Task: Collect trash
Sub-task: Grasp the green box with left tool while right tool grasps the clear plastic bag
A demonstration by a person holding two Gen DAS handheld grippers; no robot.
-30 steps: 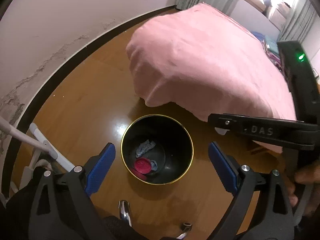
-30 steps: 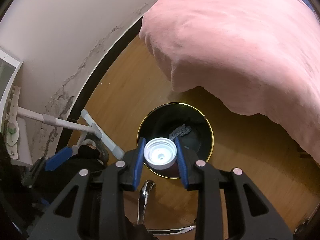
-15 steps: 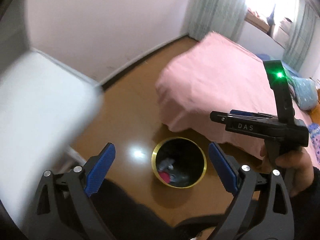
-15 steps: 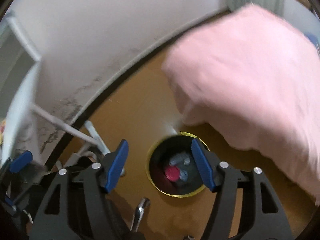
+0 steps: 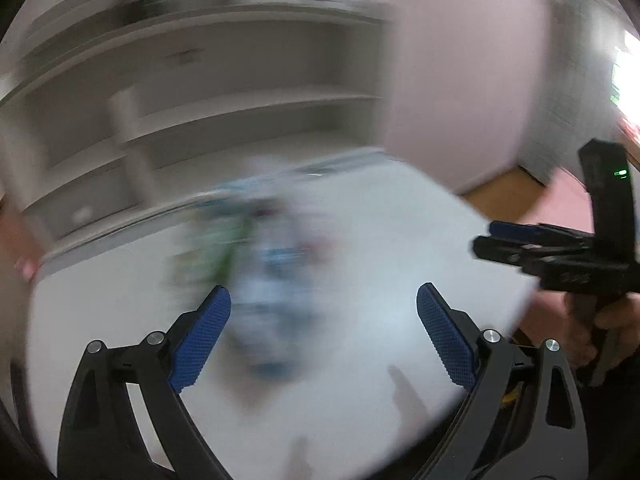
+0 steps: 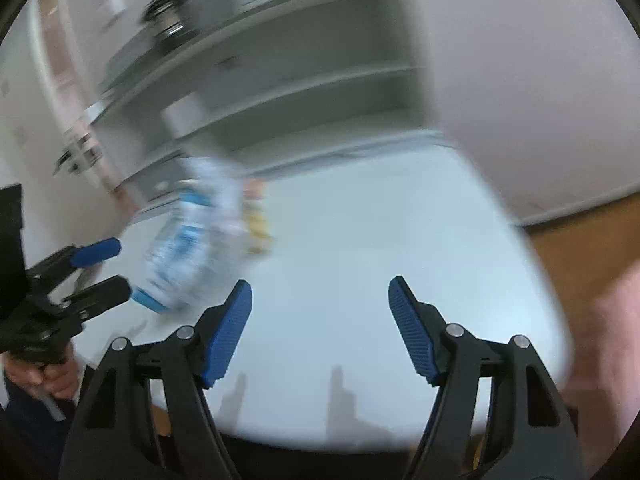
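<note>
Both claws empty, pads apart. Right claw (image 6: 320, 328) just finished opening further, nothing between its pads; left claw (image 5: 322, 336) equally wide, nothing held. Both angle down over the white tabletop (image 6: 380, 240), likely lining up the next pickup. Trash there is badly blurred: a crumpled blue-and-white wrapper or bottle (image 6: 196, 240) just beyond the left claw's tips, well left of the right claw; something small and yellowish (image 6: 256, 224) beside it, can't identify. Grey shelves (image 5: 248, 112) behind.
</note>
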